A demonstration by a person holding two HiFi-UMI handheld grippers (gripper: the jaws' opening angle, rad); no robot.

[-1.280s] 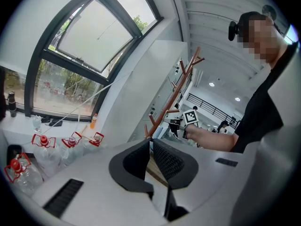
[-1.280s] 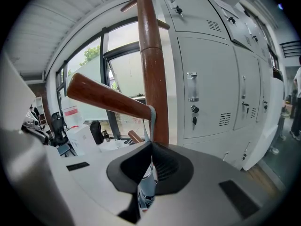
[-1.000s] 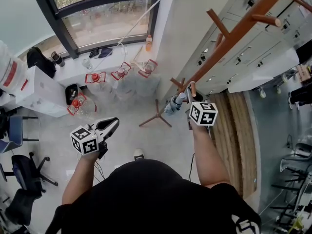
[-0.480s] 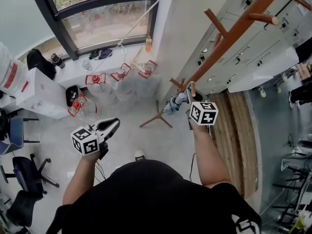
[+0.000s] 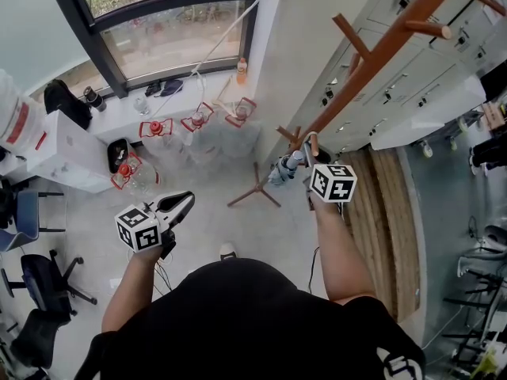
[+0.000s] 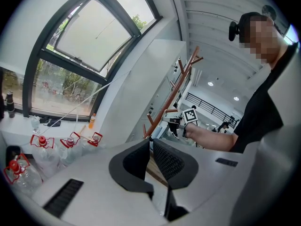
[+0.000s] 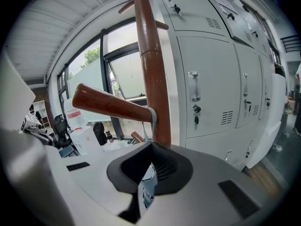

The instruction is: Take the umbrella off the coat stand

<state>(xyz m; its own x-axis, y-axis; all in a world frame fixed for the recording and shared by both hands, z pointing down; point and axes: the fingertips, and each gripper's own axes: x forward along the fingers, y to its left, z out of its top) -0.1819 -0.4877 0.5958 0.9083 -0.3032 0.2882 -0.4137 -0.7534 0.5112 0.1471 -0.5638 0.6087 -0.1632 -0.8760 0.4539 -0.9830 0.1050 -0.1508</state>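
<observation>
A pale grey floor [image 5: 198, 212] was seen below, with a dark-framed window [image 5: 158, 22] at 11 o'clock and grey lockers [image 5: 412, 93] at 2 o'clock. Four red-capped jugs [image 5: 196, 120] and one orange bottle [image 5: 242, 69] were counted under the window. One coat stand [image 5: 380, 54] was slanted toward 1 o'clock. The right gripper [image 5: 306, 153] was clamped on the one umbrella [image 5: 283, 169], its strap [image 7: 153, 119] looped over a peg [image 7: 108, 105]. The left gripper [image 5: 181, 204], at 8 o'clock, was held closed on nothing.

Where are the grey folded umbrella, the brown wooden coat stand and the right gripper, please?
Grey folded umbrella [image 5: 279, 172]: head view, its bundled body.
Brown wooden coat stand [image 7: 151, 74]: right gripper view, its upright pole.
Right gripper [image 7: 150, 147]: right gripper view, between its fingertips.
</observation>
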